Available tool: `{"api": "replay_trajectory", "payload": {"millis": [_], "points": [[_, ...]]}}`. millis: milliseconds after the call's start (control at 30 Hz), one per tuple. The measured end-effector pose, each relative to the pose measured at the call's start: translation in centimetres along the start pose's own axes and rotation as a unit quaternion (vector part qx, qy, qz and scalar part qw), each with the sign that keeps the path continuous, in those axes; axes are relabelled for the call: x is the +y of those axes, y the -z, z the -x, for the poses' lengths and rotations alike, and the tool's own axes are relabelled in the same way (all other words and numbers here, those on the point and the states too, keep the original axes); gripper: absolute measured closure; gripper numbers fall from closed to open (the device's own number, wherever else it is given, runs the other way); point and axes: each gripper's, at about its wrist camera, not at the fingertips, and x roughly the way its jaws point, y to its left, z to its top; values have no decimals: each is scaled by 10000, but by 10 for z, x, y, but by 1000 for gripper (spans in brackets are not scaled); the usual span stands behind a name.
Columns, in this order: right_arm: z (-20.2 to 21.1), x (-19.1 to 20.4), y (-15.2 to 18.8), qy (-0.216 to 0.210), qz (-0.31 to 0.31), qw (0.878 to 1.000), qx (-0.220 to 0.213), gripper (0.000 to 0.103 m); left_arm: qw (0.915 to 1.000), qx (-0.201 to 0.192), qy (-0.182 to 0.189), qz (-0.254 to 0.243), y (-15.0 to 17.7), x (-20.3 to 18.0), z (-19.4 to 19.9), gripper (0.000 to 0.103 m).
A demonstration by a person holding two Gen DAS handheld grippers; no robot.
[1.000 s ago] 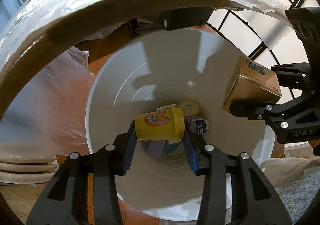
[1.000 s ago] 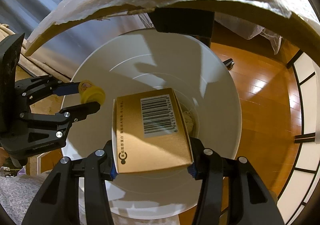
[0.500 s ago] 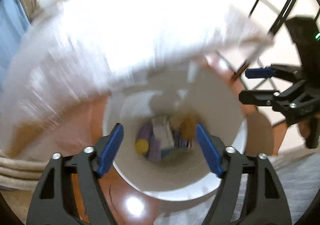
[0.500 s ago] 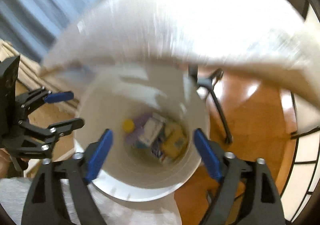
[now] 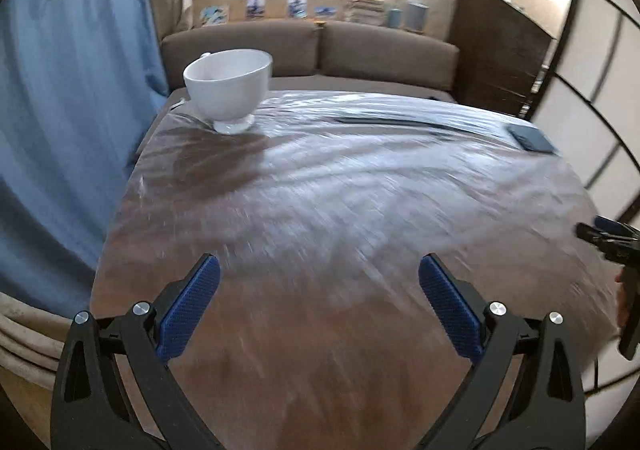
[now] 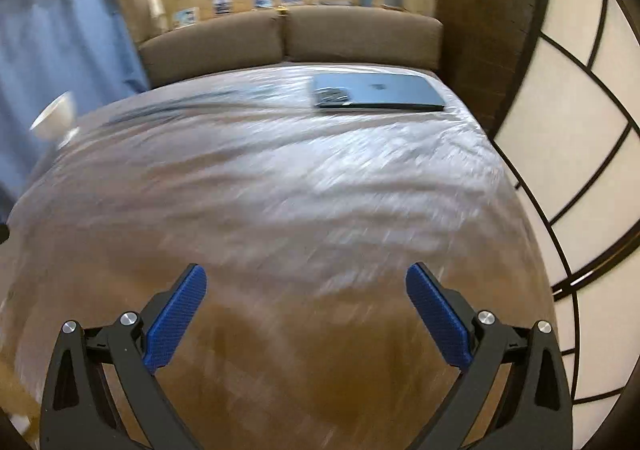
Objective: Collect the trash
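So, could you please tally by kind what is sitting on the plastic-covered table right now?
White cup: 1
Closed laptop: 1
Total: 2. A dark streak near the far edge is too blurred to identify.

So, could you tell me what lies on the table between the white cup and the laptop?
Only bare plastic-covered table; the right wrist view shows nothing between cup and laptop.

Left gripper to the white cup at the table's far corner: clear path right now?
Probably yes. The left gripper is open and empty, and only bare plastic-covered table lies between it and the white cup; a long reach, though.
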Motion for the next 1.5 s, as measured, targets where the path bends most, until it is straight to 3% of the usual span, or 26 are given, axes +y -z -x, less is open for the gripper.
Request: {"api": "replay_trajectory", "payload": {"millis": [233,333,1500], "points": [[-41,-19,-40,259,58,9996,101,5,9982,379,-255,384,-22,15,-46,2],[-46,-20,-45,260,80,9996,-4,4,9969,390,-639,230,-20,12,-51,1],[-47,-21,-43,299,34,9995,-45,4,9970,405,-619,239,-17,12,-49,1]]}}
